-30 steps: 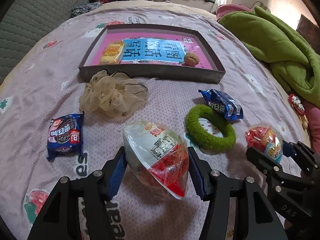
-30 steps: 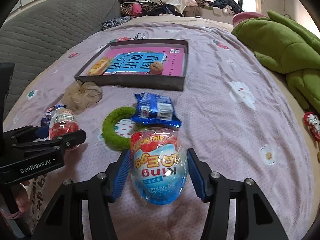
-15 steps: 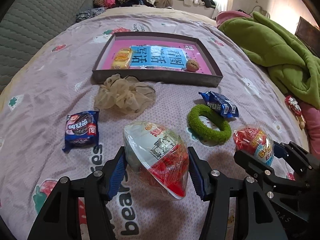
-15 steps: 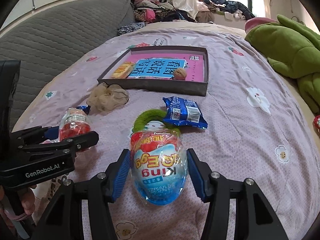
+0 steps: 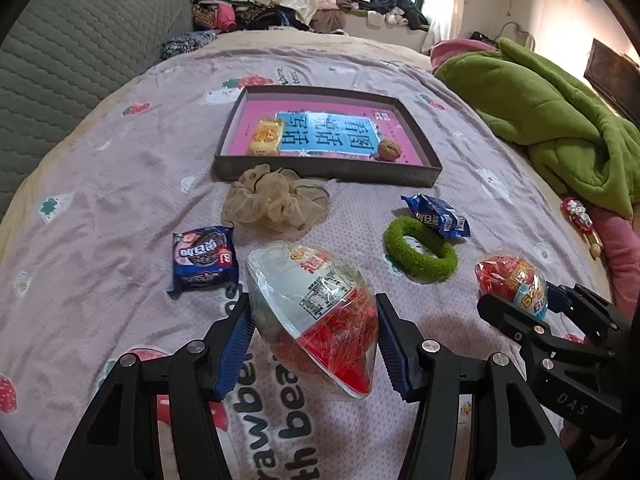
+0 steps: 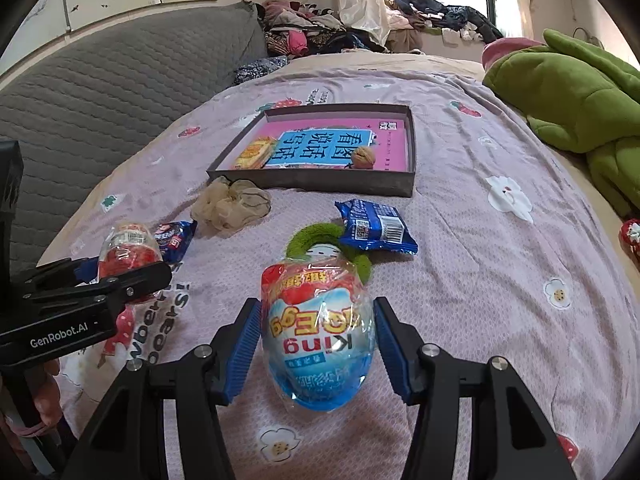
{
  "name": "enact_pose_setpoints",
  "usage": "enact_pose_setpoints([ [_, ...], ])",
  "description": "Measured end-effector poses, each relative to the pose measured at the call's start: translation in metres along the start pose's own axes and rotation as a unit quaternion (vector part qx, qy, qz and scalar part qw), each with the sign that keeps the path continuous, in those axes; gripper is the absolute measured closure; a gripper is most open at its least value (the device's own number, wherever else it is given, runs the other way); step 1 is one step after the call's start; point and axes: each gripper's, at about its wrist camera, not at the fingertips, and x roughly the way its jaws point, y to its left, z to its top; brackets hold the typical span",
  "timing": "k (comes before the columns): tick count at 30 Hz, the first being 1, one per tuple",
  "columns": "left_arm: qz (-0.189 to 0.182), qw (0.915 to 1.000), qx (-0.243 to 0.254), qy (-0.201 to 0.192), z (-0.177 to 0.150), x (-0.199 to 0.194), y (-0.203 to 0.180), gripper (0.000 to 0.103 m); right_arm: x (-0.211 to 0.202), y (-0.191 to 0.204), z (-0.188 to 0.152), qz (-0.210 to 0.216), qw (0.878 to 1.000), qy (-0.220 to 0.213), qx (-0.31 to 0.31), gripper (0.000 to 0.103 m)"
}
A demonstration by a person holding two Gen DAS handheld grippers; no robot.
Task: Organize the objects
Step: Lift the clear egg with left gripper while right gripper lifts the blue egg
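Toy eggs sit clamped between pads: left claw (image 5: pixel 312 336) holds one (image 5: pixel 316 316), right claw (image 6: pixel 318 344) another (image 6: pixel 318 336).

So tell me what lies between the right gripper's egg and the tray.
In the right wrist view, the green ring and blue snack packet lie between the egg and the tray; beyond them, bare bedsheet.

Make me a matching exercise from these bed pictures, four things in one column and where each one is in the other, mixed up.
Things:
1. walnut
2. red and white toy egg
3. green ring
4. red and blue toy egg

Places:
A. in the right claw
B. inside the box
C. in the left claw
D. on the bedsheet, under one end of a blue snack packet

Pairs: 1-B, 2-C, 3-D, 4-A
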Motion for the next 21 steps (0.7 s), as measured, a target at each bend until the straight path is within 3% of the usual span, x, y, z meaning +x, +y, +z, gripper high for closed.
enact_pose_setpoints([
  [21,-0.015,0.9991,0.011,-0.037,0.007,-0.051,0.012,0.043,-0.049,0.032,0.02,-0.004,0.999,-0.043,-0.018,0.047],
])
